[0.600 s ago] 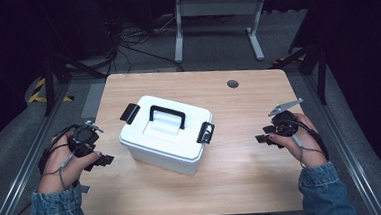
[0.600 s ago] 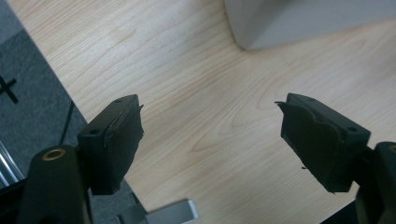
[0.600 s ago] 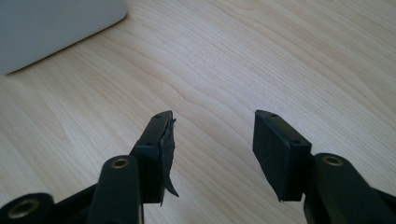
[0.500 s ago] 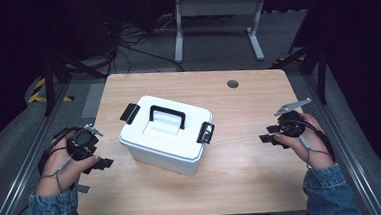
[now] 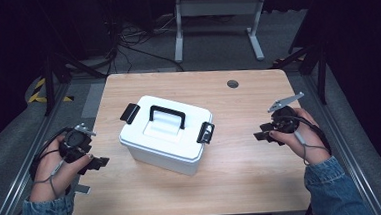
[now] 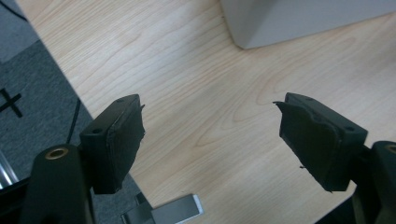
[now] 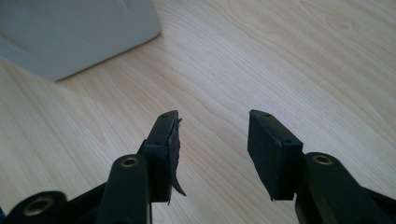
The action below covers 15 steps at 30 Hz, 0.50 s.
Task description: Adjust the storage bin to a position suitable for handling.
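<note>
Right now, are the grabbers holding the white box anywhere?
No. Both the left gripper and right gripper are open and empty, apart from the white box.

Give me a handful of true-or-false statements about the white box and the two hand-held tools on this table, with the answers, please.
1. The white plastic box with a black handle has its lid on. True.
2. The left gripper is clamped on the box's handle. False: its fingers stand apart over the bare light wooden table, with nothing between them.
3. The right gripper is open and holds nothing. True.
4. The box sits at the table's far right corner. False: it sits near the middle, a little to the left, between the two grippers.
5. The black side latch facing the right gripper is on the box's end. True.
6. The box lies tipped on its side. False: it stands upright, handle on top.
</note>
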Motion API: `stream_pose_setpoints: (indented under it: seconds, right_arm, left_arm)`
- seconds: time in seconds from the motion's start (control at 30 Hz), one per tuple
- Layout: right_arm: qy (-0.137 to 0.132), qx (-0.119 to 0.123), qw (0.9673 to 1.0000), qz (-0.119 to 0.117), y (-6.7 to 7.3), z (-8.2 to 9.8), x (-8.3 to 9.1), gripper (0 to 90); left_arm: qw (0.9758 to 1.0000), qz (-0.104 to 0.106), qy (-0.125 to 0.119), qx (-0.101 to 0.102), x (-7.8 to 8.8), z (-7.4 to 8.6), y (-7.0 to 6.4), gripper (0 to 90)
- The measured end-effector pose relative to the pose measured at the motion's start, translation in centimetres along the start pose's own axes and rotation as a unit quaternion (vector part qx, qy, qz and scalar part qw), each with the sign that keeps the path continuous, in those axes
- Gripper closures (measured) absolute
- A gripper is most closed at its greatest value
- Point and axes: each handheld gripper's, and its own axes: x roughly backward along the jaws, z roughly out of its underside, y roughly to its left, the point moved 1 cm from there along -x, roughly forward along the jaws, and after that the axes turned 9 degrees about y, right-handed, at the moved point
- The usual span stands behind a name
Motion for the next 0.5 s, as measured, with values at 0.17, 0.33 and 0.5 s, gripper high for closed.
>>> stream_pose_setpoints:
  seconds: [0.17,0.33,0.5]
  right_arm:
    - [-0.009,0.009,0.9998,-0.015,0.8,-1.8,0.9,55.9]
    - [-0.011,0.022,0.9994,-0.026,1.7,-3.7,2.2,56.6]
    - [-0.003,0.035,0.999,-0.029,2.6,-5.7,2.9,56.6]
  left_arm:
    - [0.9999,0.01,-0.003,-0.005,-0.4,0.0,0.2,24.2]
    - [0.9998,0.016,-0.009,-0.006,0.1,0.0,0.1,23.2]
    - [0.9997,0.022,-0.008,0.003,0.2,-0.1,0.2,23.2]
